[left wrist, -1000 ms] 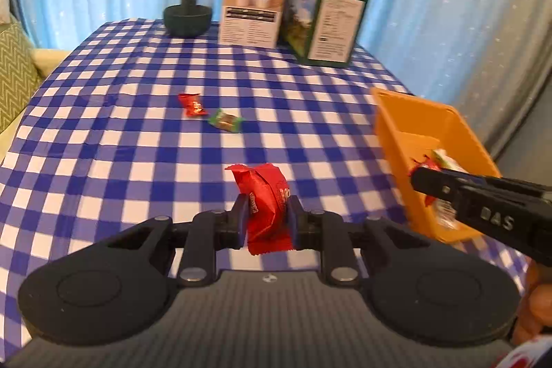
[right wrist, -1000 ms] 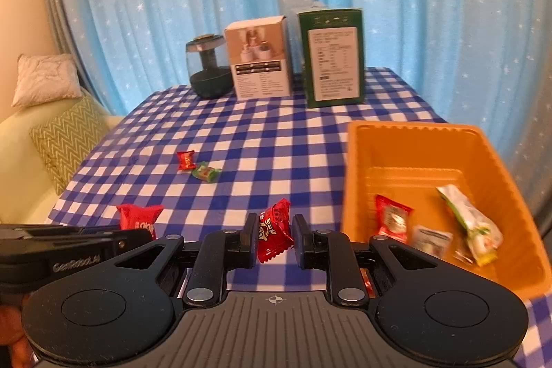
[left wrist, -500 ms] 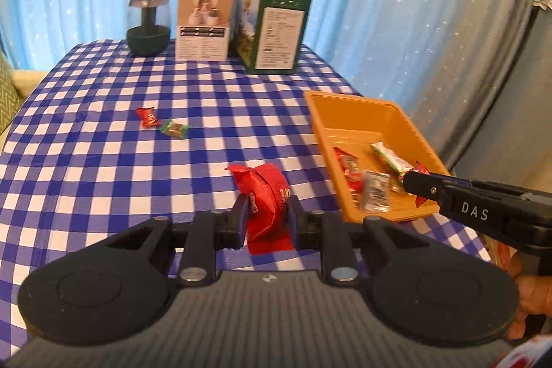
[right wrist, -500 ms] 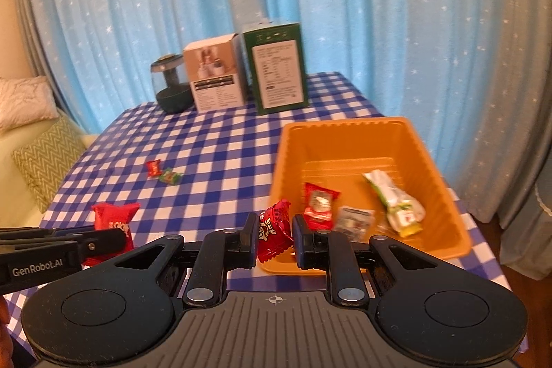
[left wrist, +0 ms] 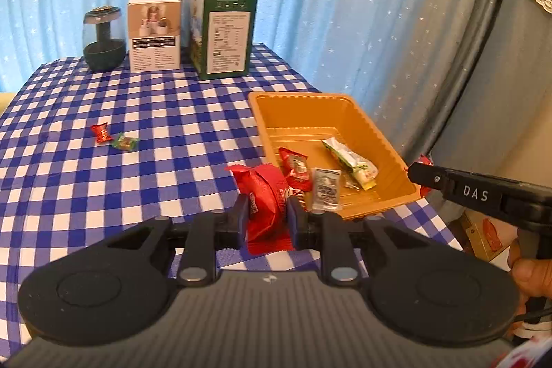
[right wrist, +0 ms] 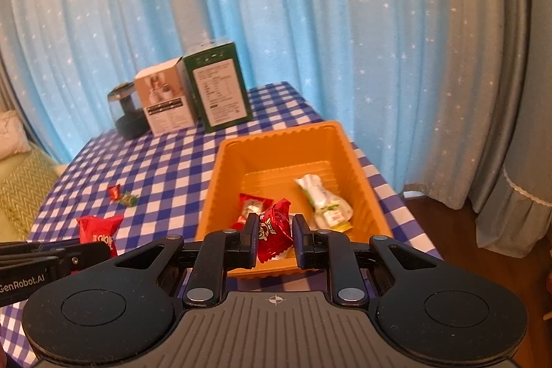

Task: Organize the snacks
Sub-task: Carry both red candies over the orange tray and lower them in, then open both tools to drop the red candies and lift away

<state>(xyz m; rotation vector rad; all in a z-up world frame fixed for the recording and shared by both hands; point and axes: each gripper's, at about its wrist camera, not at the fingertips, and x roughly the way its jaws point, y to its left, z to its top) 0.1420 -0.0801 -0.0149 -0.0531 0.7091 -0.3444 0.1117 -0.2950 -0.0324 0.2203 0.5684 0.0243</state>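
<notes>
Left tongs [left wrist: 266, 220] pinch our red snack packet [left wrist: 264, 195] mid-body | right tongs [right wrist: 275, 237] pinch red wrapped candy [right wrist: 274, 226] over orange bin [right wrist: 276, 140] | both light, crinkly, slippery; grip the filled middle

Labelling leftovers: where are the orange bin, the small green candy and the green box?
orange bin [left wrist: 303, 99], left wrist view, far rim.
small green candy [left wrist: 125, 142], left wrist view, wrapper middle.
green box [right wrist: 219, 95], right wrist view, label face.

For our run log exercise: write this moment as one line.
left gripper: holds red snack packet | right gripper: holds red candy over orange plastic bin
</notes>
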